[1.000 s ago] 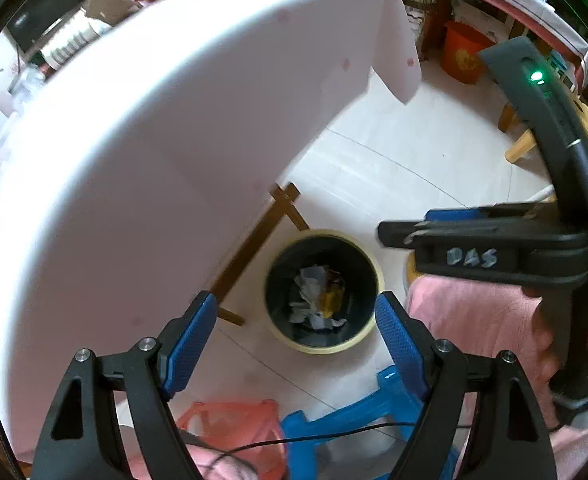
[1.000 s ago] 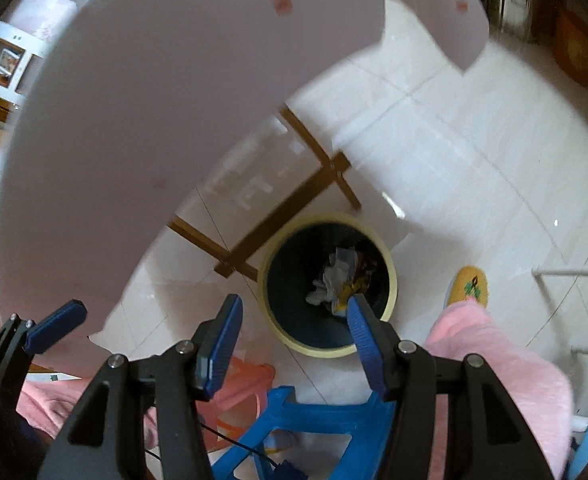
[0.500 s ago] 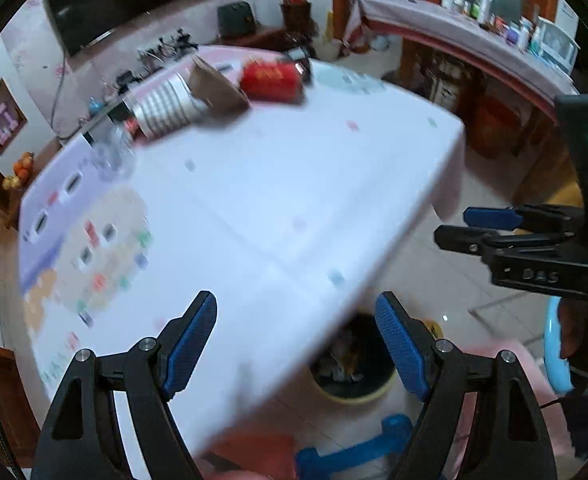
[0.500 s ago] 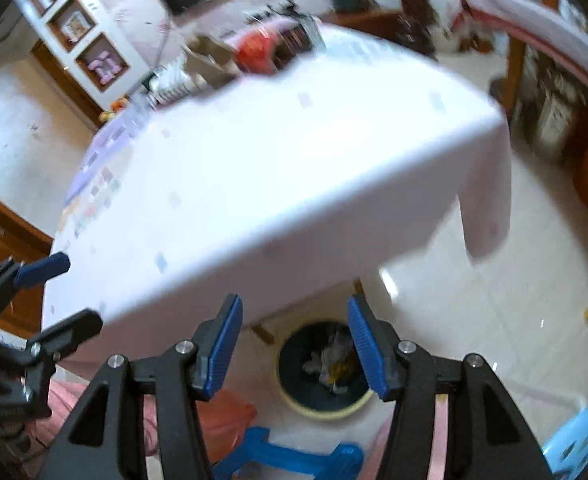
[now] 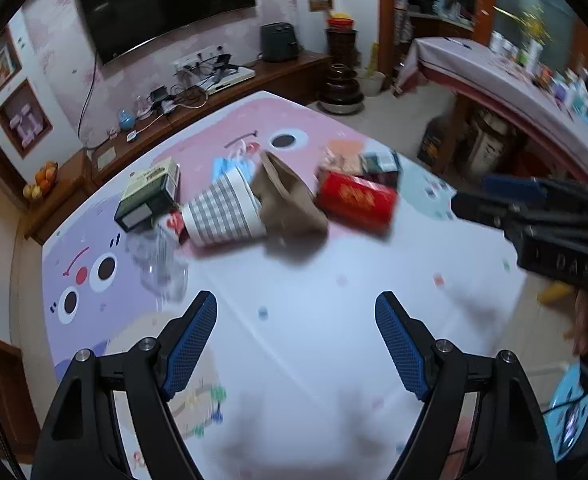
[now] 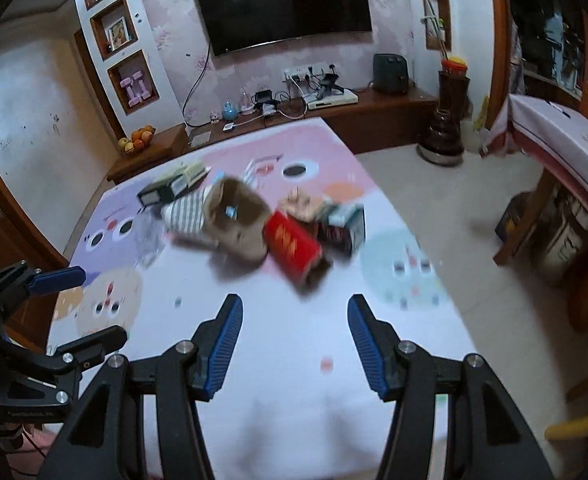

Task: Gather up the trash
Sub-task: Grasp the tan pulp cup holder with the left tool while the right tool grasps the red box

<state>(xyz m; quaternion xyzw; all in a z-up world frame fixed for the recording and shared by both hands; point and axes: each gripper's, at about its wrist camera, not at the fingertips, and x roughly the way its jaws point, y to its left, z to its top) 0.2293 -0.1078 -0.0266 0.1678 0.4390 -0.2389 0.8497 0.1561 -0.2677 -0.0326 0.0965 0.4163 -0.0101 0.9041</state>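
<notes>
Both of our grippers hang above the near end of the desk (image 5: 334, 280) with nothing in them. We hold the left gripper (image 5: 296, 344) with its blue pads spread wide, and the right gripper (image 6: 294, 344) likewise gaping and empty; each shows at the edge of the other's view.

Farther out, across the middle of the cartoon-printed cloth, the trash lies in one loose cluster (motion blur softens most of it). A striped paper cup (image 5: 223, 210) lies on its side, touching a crumpled brown paper bag (image 5: 289, 204) to its right. Just right of the bag sits a red box with gold lettering (image 5: 356, 200), and behind that a small dark carton (image 6: 344, 226). Left of the cup lies a green-and-black box (image 5: 149, 194), with a crumpled clear plastic wrapper (image 5: 159, 260) nearer to us.

Beyond the desk, a wooden TV cabinet (image 6: 374, 114) runs along the wall under a wall-mounted television (image 6: 281, 4).
</notes>
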